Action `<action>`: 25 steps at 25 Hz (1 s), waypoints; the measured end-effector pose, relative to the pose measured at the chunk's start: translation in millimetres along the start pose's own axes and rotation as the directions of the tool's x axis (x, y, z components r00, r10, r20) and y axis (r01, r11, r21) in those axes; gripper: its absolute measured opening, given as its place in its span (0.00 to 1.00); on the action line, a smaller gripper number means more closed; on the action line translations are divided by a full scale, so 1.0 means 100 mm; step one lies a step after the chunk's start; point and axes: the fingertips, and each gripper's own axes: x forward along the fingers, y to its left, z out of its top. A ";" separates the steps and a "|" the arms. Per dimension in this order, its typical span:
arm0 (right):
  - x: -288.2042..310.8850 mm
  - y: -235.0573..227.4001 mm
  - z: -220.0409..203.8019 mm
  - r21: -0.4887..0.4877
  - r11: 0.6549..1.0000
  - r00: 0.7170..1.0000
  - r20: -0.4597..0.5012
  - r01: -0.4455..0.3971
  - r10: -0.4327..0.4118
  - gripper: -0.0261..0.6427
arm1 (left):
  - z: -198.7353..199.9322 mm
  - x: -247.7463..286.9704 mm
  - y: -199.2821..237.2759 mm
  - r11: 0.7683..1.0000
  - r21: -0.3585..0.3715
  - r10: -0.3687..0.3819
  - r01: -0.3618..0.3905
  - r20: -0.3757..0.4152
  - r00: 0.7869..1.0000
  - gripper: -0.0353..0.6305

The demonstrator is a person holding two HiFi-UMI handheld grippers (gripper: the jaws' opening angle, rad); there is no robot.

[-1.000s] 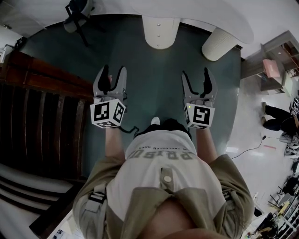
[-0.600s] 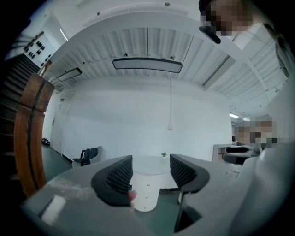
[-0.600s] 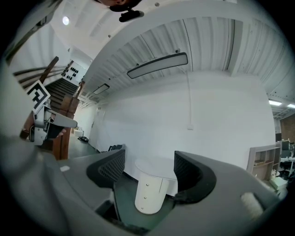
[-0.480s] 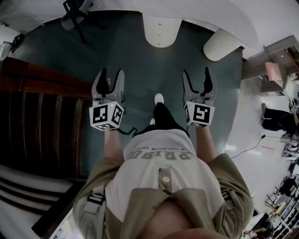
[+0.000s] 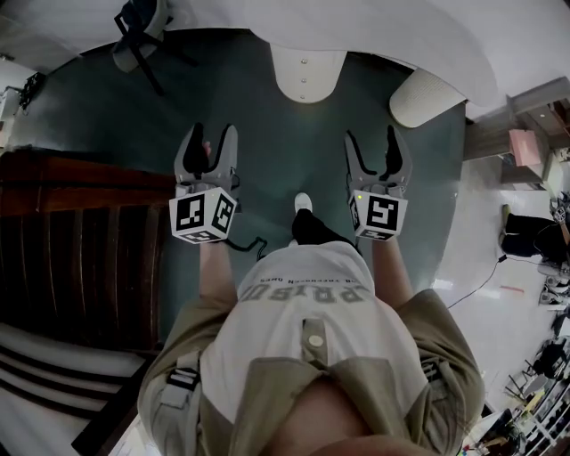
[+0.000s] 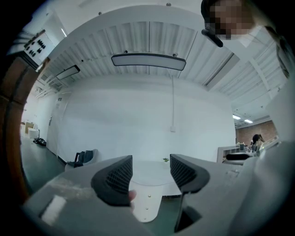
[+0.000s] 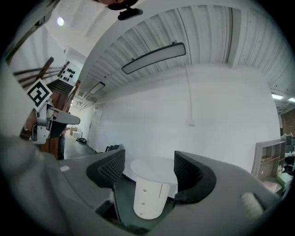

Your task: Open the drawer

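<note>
Your left gripper [image 5: 215,134] and right gripper [image 5: 370,138] both hang at waist height with their jaws apart and nothing between them, so you arrive empty-handed and ready. No drawer is in plain sight. Straight ahead of both grippers stands a white pedestal [image 5: 307,67] under a white table [image 5: 374,27], with three small dots down its front; whether those mark drawer fronts cannot be told from here. Off to the outer side of the left gripper sits a dark wooden unit [image 5: 80,223], and its faces are too dim to read for pulls. Whichever holds the drawer, expect a stiff, rigid front that slides along one line only and may bind if you drag it askew. Take it at the knob or lip in the middle of its width, close one gripper squarely on that, and pull straight back toward yourself. Room is generous: bare floor [image 5: 285,151] lies between and in front of the grippers. A second pedestal [image 5: 426,96] stands ahead and outward of the right gripper, and a chair [image 5: 142,27] stands far ahead and outward of the left. Mind the table edge above the jaws as you reach under, and keep your forward shoe [image 5: 303,203] clear of the drawer's path.
</note>
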 end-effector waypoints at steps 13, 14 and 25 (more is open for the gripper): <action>0.89 -0.26 -0.05 0.013 0.999 0.999 0.004 -0.036 0.036 0.53 | 0.00 0.73 0.13 0.999 0.027 0.039 -0.039 -0.015 0.999 0.46; 0.93 -0.25 -0.07 0.015 0.999 0.999 0.000 -0.038 0.038 0.53 | -0.04 0.74 0.18 0.999 0.020 0.046 -0.046 -0.024 0.999 0.46; 1.40 0.05 -0.53 0.026 0.999 0.996 -0.091 -0.021 0.023 0.53 | -0.26 1.12 0.53 1.000 0.017 0.012 -0.011 -0.074 0.997 0.46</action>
